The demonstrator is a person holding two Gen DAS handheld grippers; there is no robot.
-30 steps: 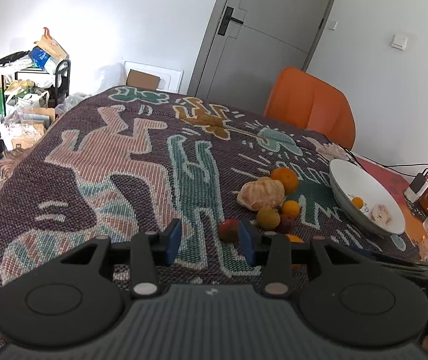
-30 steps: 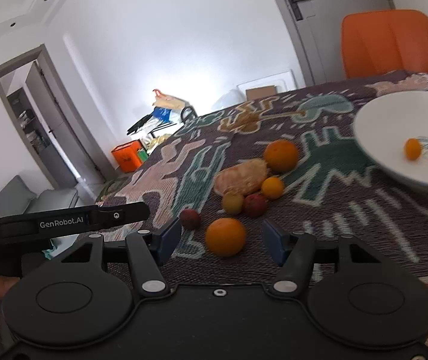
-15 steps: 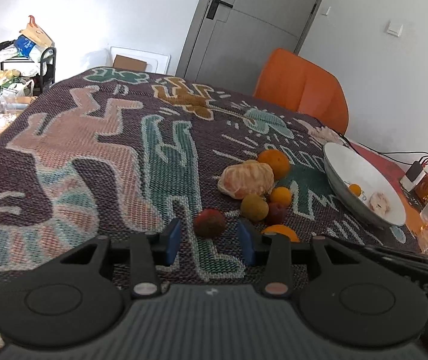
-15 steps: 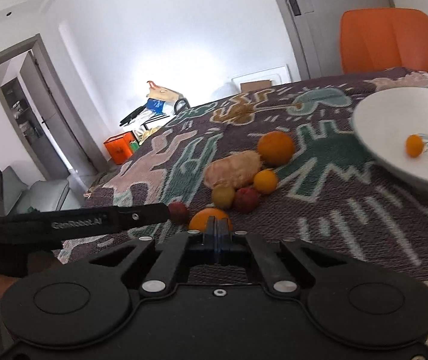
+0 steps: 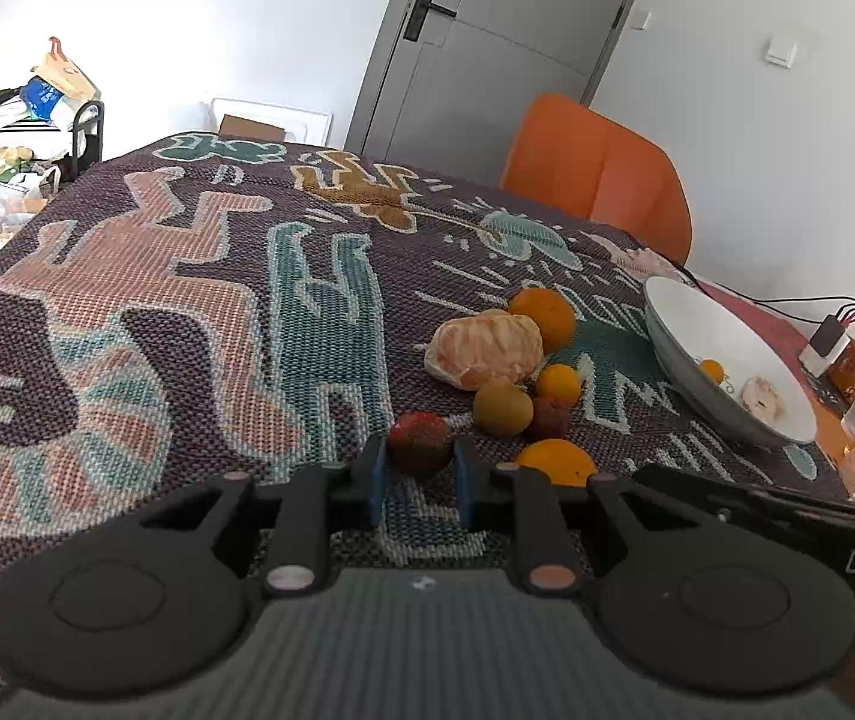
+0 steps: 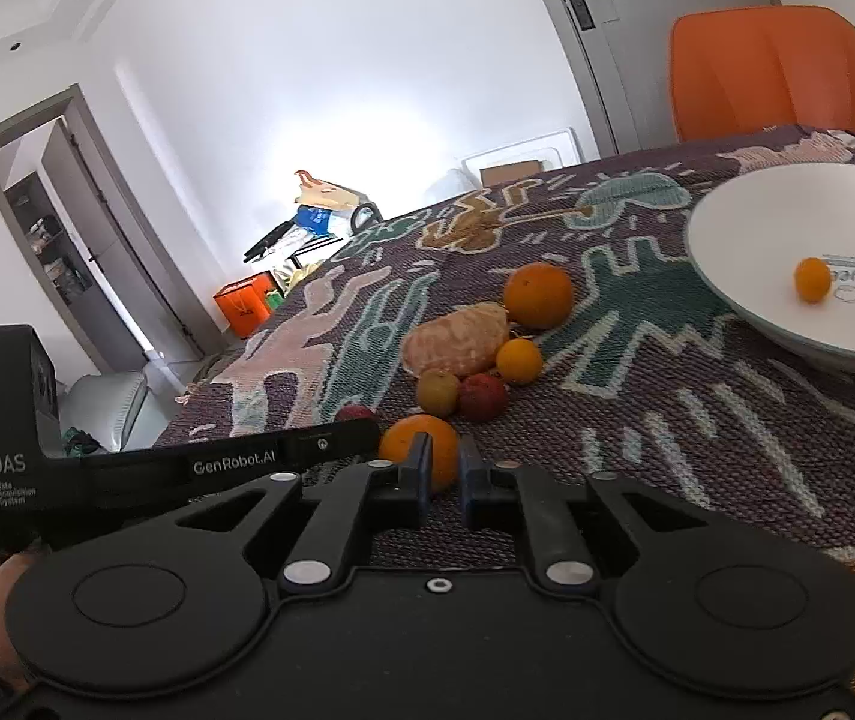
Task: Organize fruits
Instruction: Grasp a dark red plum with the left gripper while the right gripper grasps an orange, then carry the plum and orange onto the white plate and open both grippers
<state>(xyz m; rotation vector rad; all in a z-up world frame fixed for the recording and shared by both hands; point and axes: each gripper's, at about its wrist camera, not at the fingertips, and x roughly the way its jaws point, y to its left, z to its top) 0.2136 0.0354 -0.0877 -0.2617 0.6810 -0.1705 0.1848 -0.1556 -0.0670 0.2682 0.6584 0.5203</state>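
On left gripper (image 6: 361, 438) "GenRobot.AI", "DAS", bowl (image 6: 727, 228) "Swee"

On the desk (image 5: 199, 276) lie two large oranges (image 6: 538, 294), one peeled citrus (image 5: 484, 348), one small orange fruit (image 5: 558, 383), one yellow-green fruit (image 5: 502, 408) and two dark red fruits (image 5: 420, 441). One white bowl (image 6: 745, 222) holds one small orange fruit and one pale piece. One orange chair (image 5: 598, 177) stands behind.

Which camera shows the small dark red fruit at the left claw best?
The left wrist view: the dark red fruit sits centered between the left claw's blue pads. The right wrist view shows only its top behind that claw's black arm.
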